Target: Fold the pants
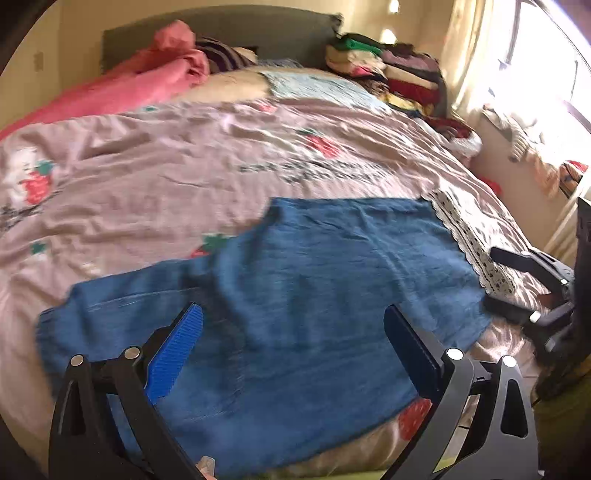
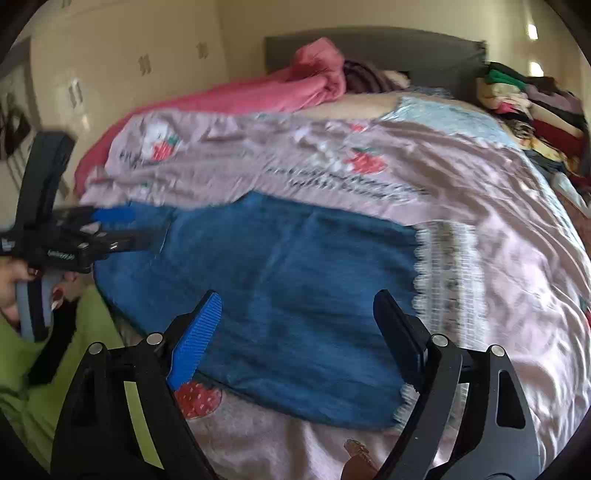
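Note:
Blue pants lie spread flat on the pink strawberry-print bedsheet, with a white lace-trimmed band along their right end. My left gripper hangs open over the near left part of the pants, nothing between its blue pads. In the right wrist view it shows from the side at the pants' left end. My right gripper stands open above the pants' near edge, empty. The left wrist view shows it at the lace end.
A pink blanket is bunched at the far left by the grey headboard. A stack of folded clothes sits at the far right. A bright window lies beyond the bed's right edge. A hand and green sleeve are at left.

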Demonstrator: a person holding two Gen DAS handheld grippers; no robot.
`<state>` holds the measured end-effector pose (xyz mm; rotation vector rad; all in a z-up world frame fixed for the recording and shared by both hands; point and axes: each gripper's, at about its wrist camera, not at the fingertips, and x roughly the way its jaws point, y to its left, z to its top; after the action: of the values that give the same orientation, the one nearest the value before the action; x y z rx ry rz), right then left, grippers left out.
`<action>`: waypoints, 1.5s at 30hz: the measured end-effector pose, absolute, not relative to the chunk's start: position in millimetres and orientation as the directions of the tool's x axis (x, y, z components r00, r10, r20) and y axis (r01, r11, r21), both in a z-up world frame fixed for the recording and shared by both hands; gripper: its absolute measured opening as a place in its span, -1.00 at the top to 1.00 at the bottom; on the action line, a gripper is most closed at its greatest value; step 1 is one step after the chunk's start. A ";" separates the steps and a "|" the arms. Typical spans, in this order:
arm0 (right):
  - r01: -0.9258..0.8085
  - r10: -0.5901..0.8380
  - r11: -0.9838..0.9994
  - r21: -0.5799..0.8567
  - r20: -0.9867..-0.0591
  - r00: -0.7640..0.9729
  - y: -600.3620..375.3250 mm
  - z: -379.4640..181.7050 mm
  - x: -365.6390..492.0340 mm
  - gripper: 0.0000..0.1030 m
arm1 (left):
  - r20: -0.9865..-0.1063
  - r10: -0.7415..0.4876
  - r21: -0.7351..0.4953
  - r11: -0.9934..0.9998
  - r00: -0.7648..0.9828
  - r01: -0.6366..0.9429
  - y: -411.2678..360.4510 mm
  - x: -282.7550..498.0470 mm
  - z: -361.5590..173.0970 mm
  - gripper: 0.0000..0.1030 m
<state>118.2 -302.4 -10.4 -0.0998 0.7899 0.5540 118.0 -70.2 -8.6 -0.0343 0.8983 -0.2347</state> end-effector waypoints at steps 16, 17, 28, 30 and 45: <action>-0.420 0.378 0.892 0.169 -0.789 0.485 -309.6 -68.3 138.1 -0.54 | -0.850 -0.168 -0.067 0.975 0.499 0.213 -86.5 154.6 -71.3 -0.91; -0.418 0.382 0.892 0.173 -0.783 0.491 -311.0 -66.1 136.0 -0.55 | -0.847 -0.169 -0.069 0.975 0.504 0.211 -86.3 153.5 -70.2 -0.91; -0.282 0.350 0.935 0.215 -0.684 0.640 -376.0 -13.8 120.2 -0.60 | -0.779 -0.234 -0.077 0.957 0.582 0.281 -100.6 155.5 -10.8 -0.91; -0.247 0.330 0.944 0.220 -0.668 0.666 -392.2 -5.7 117.2 -0.65 | -0.770 -0.234 -0.069 0.956 0.593 0.286 -106.3 163.1 0.3 -0.91; -0.150 0.296 0.950 0.274 -0.640 0.709 -442.8 -6.3 112.8 -0.71 | -0.770 -0.327 -0.118 0.917 0.547 0.381 -165.1 221.7 17.9 -0.91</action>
<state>112.8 -442.8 -6.3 0.2077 0.7428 0.2498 221.7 -165.1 17.9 0.0661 0.8983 -0.4200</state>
